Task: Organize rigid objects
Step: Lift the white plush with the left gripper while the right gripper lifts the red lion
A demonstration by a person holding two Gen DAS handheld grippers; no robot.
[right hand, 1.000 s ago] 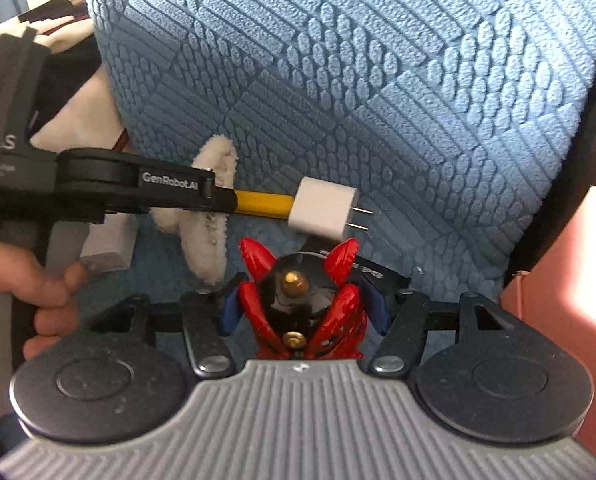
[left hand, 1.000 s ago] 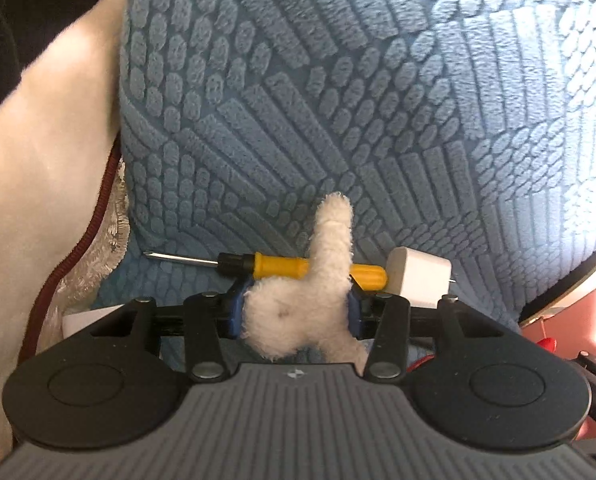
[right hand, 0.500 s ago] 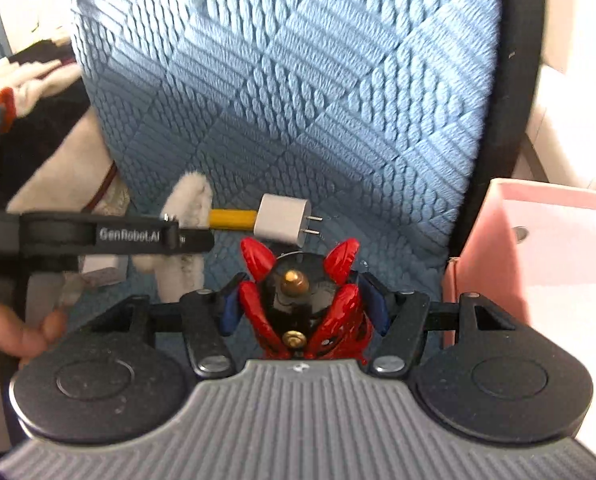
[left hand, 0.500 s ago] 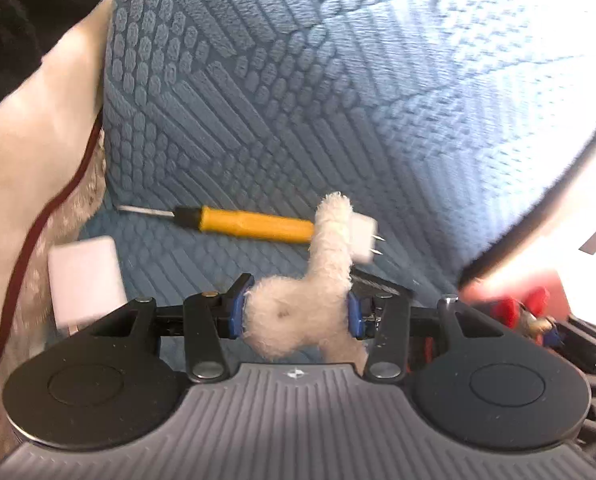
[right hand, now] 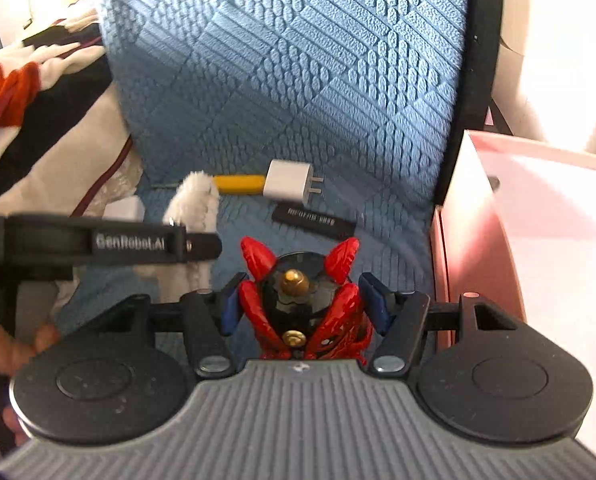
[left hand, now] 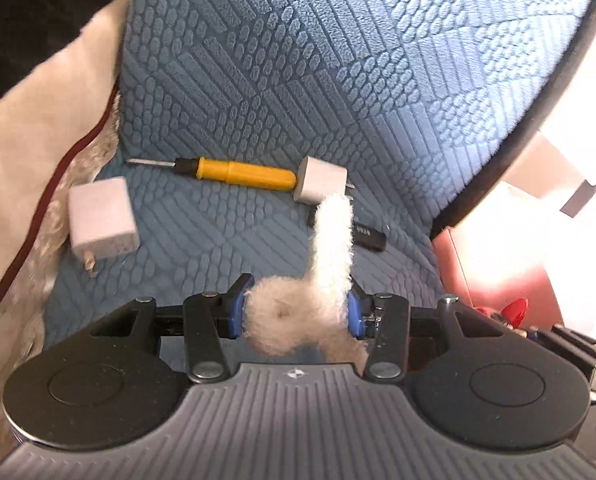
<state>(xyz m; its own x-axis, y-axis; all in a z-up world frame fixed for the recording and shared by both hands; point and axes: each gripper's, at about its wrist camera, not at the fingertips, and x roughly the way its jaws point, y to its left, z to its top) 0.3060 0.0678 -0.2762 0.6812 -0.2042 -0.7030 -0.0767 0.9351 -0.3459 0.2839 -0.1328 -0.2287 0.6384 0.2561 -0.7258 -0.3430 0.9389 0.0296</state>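
My left gripper [left hand: 295,314] is shut on a fluffy white plush toy [left hand: 318,280], held above the blue textured seat cushion [left hand: 298,80]. My right gripper [right hand: 302,306] is shut on a red and black toy figure [right hand: 306,304]. On the seat lie a yellow-handled screwdriver [left hand: 237,170], a white plug adapter [left hand: 322,180] at its handle end, a second white charger [left hand: 101,218] at the left, and a black USB stick [left hand: 368,236]. In the right wrist view the left gripper arm [right hand: 129,242] and the plush [right hand: 195,200] show at left.
A pink box [right hand: 538,220] stands right of the seat, its white inside showing. Cream, black and red-orange clothes [right hand: 45,120] are piled at the left. The seat has a black rim [right hand: 474,80].
Both grippers have pulled back and up from the seat with their toys. More of the seat items and the pink box have come into view.
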